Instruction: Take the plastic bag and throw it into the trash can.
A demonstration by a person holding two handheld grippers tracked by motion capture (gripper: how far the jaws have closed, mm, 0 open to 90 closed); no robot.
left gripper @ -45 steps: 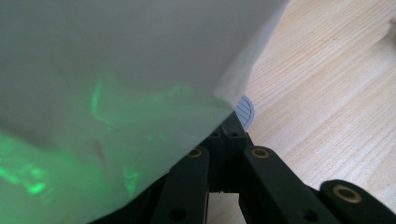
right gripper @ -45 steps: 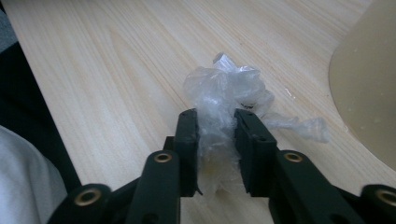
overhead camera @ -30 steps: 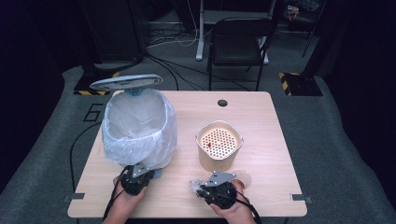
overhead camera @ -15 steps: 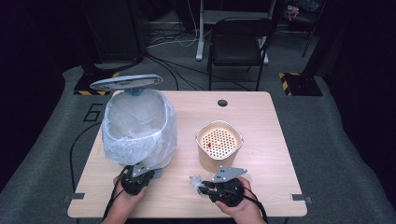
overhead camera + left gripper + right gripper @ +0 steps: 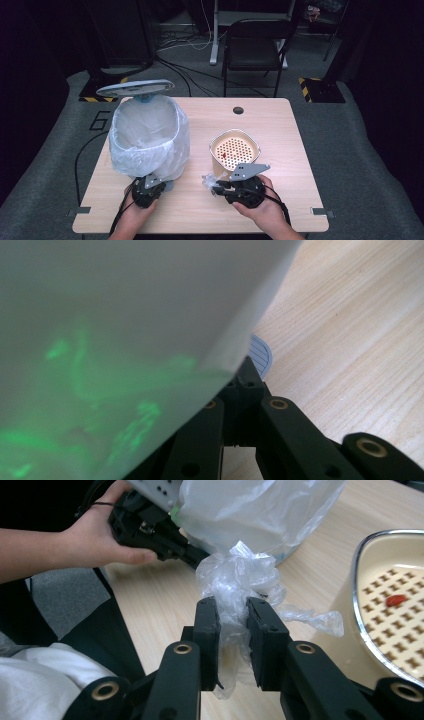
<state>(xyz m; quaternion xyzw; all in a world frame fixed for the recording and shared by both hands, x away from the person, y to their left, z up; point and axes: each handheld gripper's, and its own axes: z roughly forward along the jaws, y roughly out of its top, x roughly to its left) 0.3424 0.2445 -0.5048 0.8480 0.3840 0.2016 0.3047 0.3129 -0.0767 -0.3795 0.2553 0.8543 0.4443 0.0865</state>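
Landmark: we take the lined bin (image 5: 149,135), lid up, on the counter (image 5: 280,125).
Right tool (image 5: 219,186): clamped on a crumpled plastic wad (image 5: 240,587), just right of the bin's base, beside the perforated basket (image 5: 235,150).
Left tool (image 5: 150,184): at the bin's near foot, under the liner; we cannot tell how its jaws stand, the bag hides them.
Key relation: the bin's mouth lies up and left of the wad, so we judge the right hand carries it there.
Basket: a small red bit (image 5: 396,600) lies inside.
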